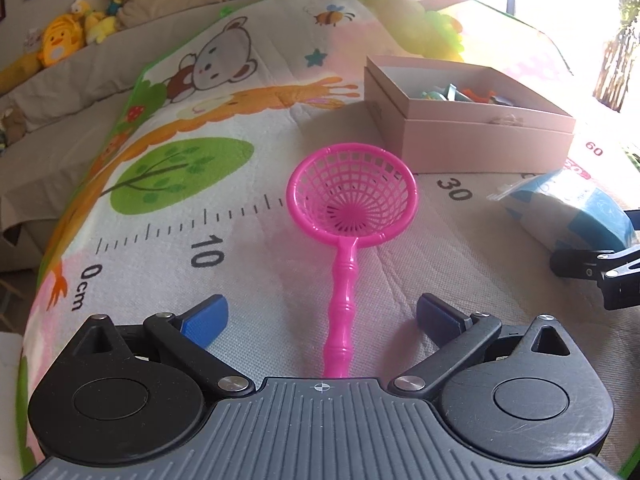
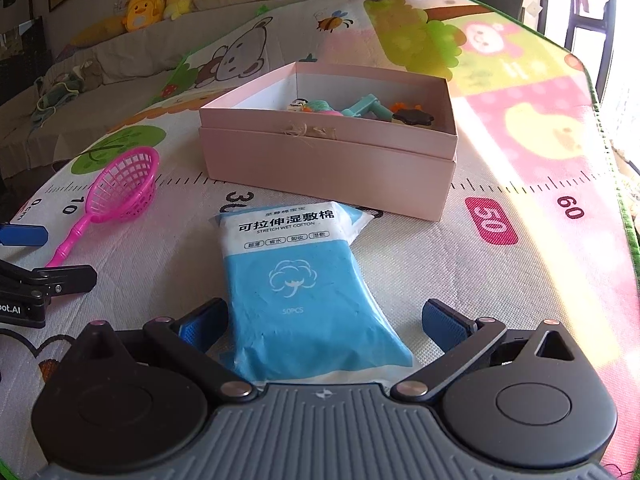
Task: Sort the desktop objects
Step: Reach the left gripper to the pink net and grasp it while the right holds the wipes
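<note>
A pink plastic scoop net (image 1: 352, 208) lies on the play mat, its handle running back between the wide-apart fingers of my left gripper (image 1: 320, 320), which is open and not touching it. A blue pack of wet cotton pads (image 2: 296, 280) lies flat between the blue pads of my right gripper (image 2: 324, 320), also open, with gaps on both sides. A pink cardboard box (image 2: 332, 168) holding several small toys stands behind both items. The net (image 2: 116, 192) shows at the left of the right wrist view, and the pack (image 1: 572, 208) at the right of the left wrist view.
A cartoon play mat (image 1: 200, 200) with a printed ruler covers the surface. Plush toys (image 2: 148, 8) line a sofa at the back left. The left gripper's fingertip (image 2: 24, 236) reaches into the right wrist view at the left edge. The mat's green edge (image 2: 624, 200) runs along the right.
</note>
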Demonstrator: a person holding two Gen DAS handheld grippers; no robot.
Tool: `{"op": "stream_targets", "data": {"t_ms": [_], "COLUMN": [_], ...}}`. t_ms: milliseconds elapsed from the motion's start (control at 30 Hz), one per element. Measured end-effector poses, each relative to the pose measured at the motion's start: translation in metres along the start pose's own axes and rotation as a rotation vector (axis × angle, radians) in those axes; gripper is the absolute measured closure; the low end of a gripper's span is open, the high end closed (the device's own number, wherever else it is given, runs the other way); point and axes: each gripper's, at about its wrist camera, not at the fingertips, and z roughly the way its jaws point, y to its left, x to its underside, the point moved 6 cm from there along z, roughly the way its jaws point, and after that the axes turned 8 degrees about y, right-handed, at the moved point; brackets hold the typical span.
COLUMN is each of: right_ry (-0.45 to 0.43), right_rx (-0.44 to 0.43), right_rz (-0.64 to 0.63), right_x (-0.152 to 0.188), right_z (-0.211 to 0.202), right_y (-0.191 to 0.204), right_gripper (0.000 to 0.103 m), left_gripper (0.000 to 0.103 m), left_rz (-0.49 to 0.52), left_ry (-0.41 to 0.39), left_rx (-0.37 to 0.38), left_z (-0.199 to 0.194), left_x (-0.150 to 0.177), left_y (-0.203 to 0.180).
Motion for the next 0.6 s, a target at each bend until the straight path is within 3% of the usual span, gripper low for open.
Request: {"op": "stream_targets", "data": {"t_ms": [333, 500, 600], "right_ry": [0.002, 0.001, 0.001], "right_rx": [0.002, -0.001, -0.001], "right_rz": [-0.002, 0.000, 0.000], "right_x": [-0.001, 0.000, 0.000], "right_z": [0.001, 0.001, 0.001], "right_y": [0.000, 0.000, 0.000], "right_gripper": [0.000, 0.000, 0.000], "left_gripper": [0.000, 0.000, 0.000], "left_rz": [-0.010, 0.025, 0.010], "left_ry": [0.002, 0.025, 0.009], "left_rx": [-0.060, 0.016, 0.068], "left_z": [-0.017, -0.024, -0.026], "left_x": [0.016, 0.021, 0.005], "left_y": [0.024, 0.027, 0.017]}}
